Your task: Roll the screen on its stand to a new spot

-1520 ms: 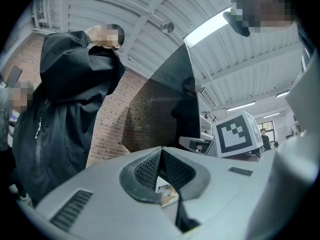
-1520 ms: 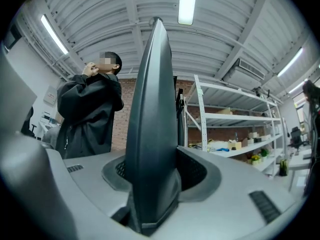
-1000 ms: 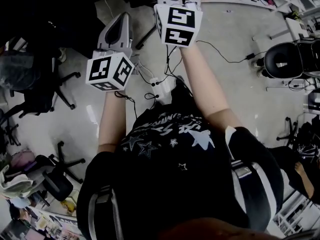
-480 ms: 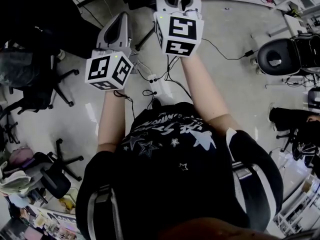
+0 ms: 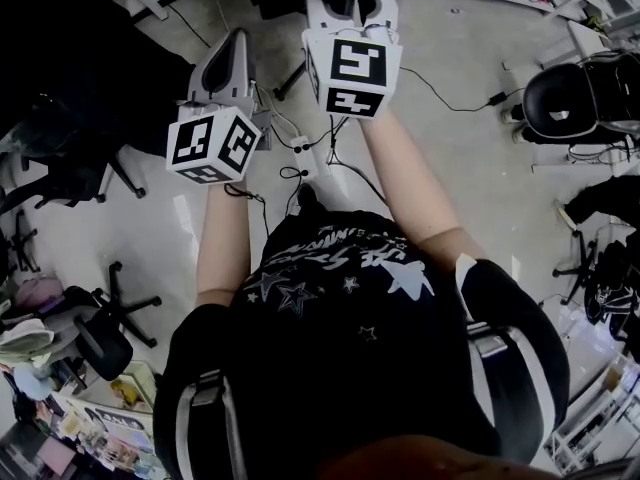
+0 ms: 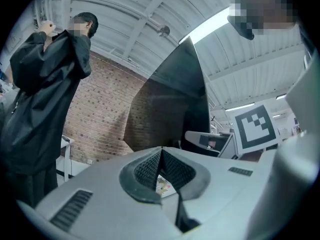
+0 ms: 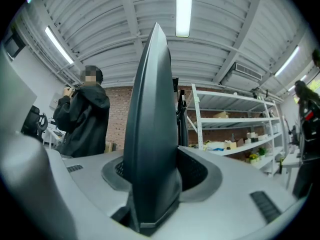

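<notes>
Straight ahead of the person, the right claw (image 7: 152, 181) is clamped on the thin near edge of the screen (image 7: 150, 104). The dark panel stands upright between its jaws and rises toward the ceiling. The left claw (image 6: 161, 156) has its jaws pressed together with nothing between them. It sits just beside the screen's broad dark face, and whether it touches is unclear.

Pale floor (image 5: 470, 168) lies open ahead and to the right of the arms. Under the claws, a power strip (image 5: 300, 148) and looping cables (image 5: 293, 176) lie across it. A black office chair (image 5: 100, 338) stands at the left and another chair (image 5: 560, 108) at the far right, both well apart from the claws. A person in black (image 7: 82, 119) stands near the screen's left side.

A white shelf rack (image 7: 235, 99) stands against the brick wall to the right of the screen. It holds a box (image 7: 222, 115) on an upper shelf and small plants (image 7: 255, 156) lower down.
</notes>
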The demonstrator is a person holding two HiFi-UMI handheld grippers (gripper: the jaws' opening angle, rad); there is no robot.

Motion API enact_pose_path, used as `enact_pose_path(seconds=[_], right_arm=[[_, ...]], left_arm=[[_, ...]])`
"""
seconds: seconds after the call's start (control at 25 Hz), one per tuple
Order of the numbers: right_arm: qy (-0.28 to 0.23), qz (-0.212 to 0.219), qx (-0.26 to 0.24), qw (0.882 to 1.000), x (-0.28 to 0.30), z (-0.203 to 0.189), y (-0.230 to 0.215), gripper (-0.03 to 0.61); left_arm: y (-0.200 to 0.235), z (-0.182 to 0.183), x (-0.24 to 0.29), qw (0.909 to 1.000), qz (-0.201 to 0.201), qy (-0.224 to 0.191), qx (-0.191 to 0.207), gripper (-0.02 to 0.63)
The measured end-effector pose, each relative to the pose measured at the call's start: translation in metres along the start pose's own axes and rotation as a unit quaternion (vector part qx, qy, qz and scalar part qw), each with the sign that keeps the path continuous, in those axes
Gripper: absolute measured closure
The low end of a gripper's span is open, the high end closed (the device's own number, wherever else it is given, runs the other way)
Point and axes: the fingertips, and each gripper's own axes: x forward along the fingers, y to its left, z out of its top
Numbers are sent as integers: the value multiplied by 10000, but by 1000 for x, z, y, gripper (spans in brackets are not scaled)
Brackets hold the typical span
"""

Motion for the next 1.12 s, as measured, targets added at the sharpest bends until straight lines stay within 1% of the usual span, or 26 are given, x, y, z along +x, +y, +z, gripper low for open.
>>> enact_pose_path(seconds=[0.36, 0.68, 0.96, 1.12], right_arm=[[-32, 50, 84, 9999, -47, 3, -18, 376], [-109, 111, 94, 9998, -81, 7, -24, 374], [36, 202, 144, 9997, -83, 5, -35, 374], [-41, 157, 137, 9998, -84, 6, -35, 374]], left_arm=[[-37, -5, -30, 10000, 67, 20, -7, 604], [-63, -10, -48, 9999, 88, 53, 20, 604], [-77, -11, -60, 9998, 122, 79, 104, 604], [-80, -8, -62, 9997, 159, 49, 160, 604]])
